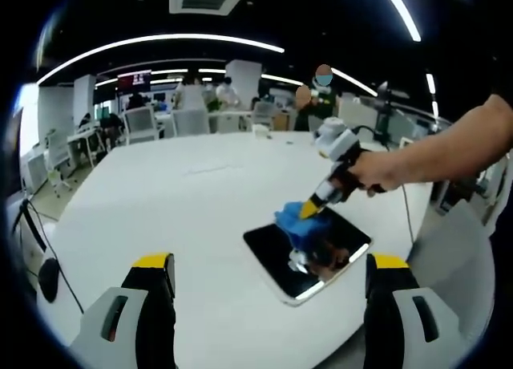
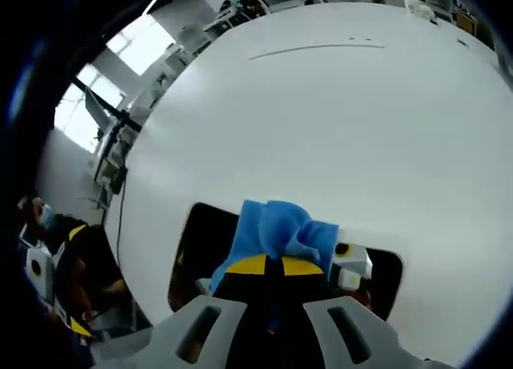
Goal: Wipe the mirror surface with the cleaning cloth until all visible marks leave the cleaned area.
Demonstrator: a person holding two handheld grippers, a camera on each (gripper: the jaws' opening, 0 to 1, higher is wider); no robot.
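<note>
Here, a white round table (image 1: 160,200) in an office; right gripper (image 1: 311,208) pinches soft blue cloth (image 2: 276,229) on the glossy rectangular mirror (image 1: 321,269); left gripper (image 1: 268,285) gapes empty.

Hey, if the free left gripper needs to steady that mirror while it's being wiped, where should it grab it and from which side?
Probably the near corner of the mirror. The mirror lies flat on the white table, turned diagonally, so that corner faces the left gripper, whose jaws stand wide open. Come in low from the near side. The right gripper presses the blue cloth on the far part, so stay clear of that.
</note>
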